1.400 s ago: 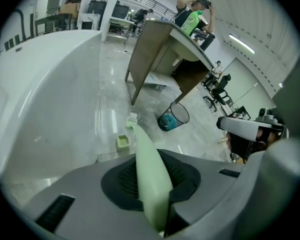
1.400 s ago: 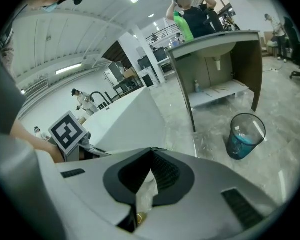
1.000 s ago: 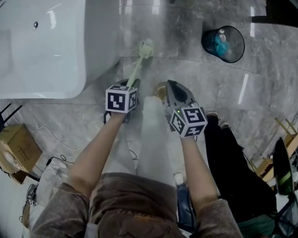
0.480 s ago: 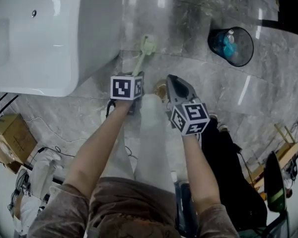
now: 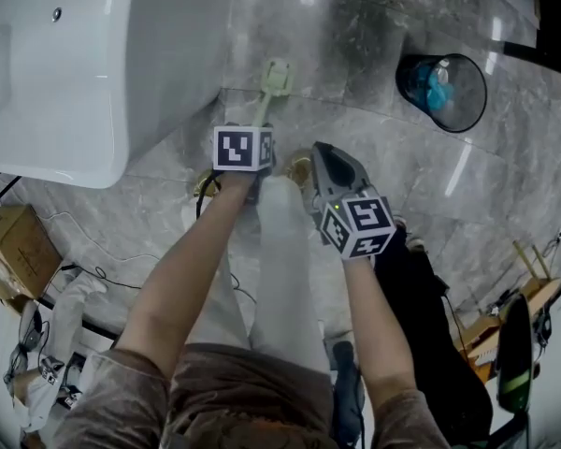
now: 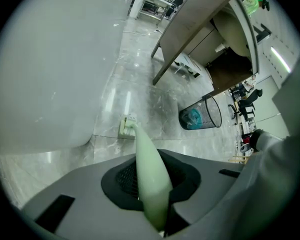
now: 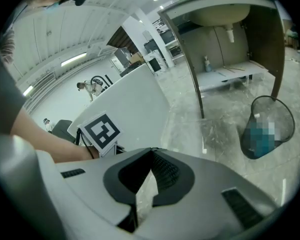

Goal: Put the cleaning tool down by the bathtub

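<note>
Left claw [image 6: 151, 170]: in your left hand, its jaws set narrow and clamped on the thick end of the cleaning tool's handle.

Cleaning tool [image 5: 269, 94]: a pale green brush with a long handle and a small rectangular head. You hold it by the handle end. The long axis runs straight out from the claw, away from you and down toward the floor [image 5: 355, 92]. In the head view it leans slightly right of straight ahead. The head is the far, low end and sits just beside the foot of the bathtub [image 5: 75, 73]. Whether the head touches the tiles cannot be told.

Right claw [image 7: 150, 156]: in your right hand, beside the left one and apart from the tool. Its tips are together with nothing between them, and it points down and ahead.

Surroundings: the white bathtub is to your left. A black mesh wastebasket [image 5: 441, 92] stands well off to the right on the grey marble floor.
</note>
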Available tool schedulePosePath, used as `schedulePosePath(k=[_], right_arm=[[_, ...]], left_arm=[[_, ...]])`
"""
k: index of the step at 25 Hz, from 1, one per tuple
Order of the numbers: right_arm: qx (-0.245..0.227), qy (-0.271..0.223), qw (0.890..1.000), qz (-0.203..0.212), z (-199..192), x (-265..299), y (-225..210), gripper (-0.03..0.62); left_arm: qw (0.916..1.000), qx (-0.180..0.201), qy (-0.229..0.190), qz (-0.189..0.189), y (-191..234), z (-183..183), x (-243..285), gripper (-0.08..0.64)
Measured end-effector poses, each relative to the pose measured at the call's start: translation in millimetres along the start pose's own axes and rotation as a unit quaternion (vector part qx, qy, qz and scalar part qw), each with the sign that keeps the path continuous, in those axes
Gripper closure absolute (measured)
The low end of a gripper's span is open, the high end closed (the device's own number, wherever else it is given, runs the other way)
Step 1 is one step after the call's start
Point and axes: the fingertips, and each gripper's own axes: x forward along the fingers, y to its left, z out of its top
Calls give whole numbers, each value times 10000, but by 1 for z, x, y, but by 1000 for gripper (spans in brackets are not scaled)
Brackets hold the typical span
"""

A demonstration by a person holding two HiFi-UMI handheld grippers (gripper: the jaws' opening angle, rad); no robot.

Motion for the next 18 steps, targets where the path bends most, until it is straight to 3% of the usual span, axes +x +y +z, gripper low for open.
schedulePosePath(k=[18], right_arm=[[110, 54, 9999, 75, -6, 16, -20, 594]], left_arm=[[9996, -122, 202, 167, 2, 18, 40, 489]])
